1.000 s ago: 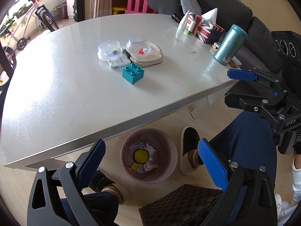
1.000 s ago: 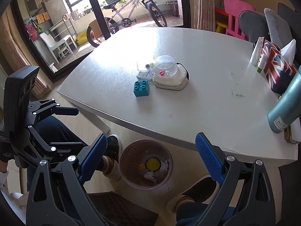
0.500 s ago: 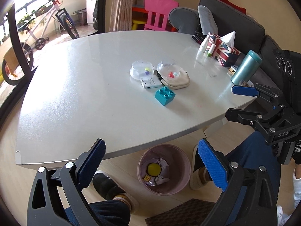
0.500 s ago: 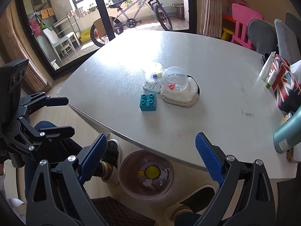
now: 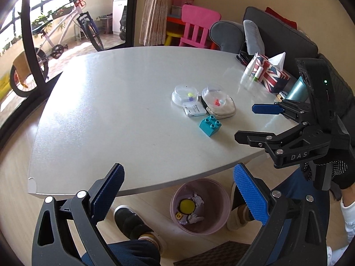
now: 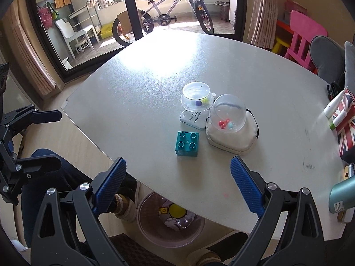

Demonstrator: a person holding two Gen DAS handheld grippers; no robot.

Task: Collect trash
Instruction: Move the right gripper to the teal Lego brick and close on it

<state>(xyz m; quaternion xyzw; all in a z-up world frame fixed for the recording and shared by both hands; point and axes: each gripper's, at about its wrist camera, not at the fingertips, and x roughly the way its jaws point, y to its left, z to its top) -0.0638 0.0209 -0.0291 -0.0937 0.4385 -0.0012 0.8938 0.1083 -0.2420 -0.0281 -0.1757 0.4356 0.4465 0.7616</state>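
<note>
A pink trash bin (image 5: 218, 221) stands on the floor under the table's near edge, holding a yellow ball, a small yellow piece and crumpled paper; it also shows in the right wrist view (image 6: 150, 223). On the grey table (image 5: 111, 115) lie a teal toy brick (image 5: 210, 125), two clear plastic domes (image 5: 185, 93) with small coloured bits, a white card and a cream pouch (image 5: 224, 110). My left gripper (image 5: 179, 190) is open and empty above the table edge. My right gripper (image 6: 178, 182) is open and empty, near the brick (image 6: 187, 143).
A Union Jack tissue box (image 5: 270, 75), small tubes and a teal flask (image 5: 297, 90) stand at the table's right side. The person's feet and legs flank the bin. A bicycle (image 6: 168, 13), a pink chair (image 5: 197, 28) and a dark sofa surround the table.
Both grippers have risen and pulled back from the bin, tilting up so that more of the tabletop and room shows. Both stay open and empty.
</note>
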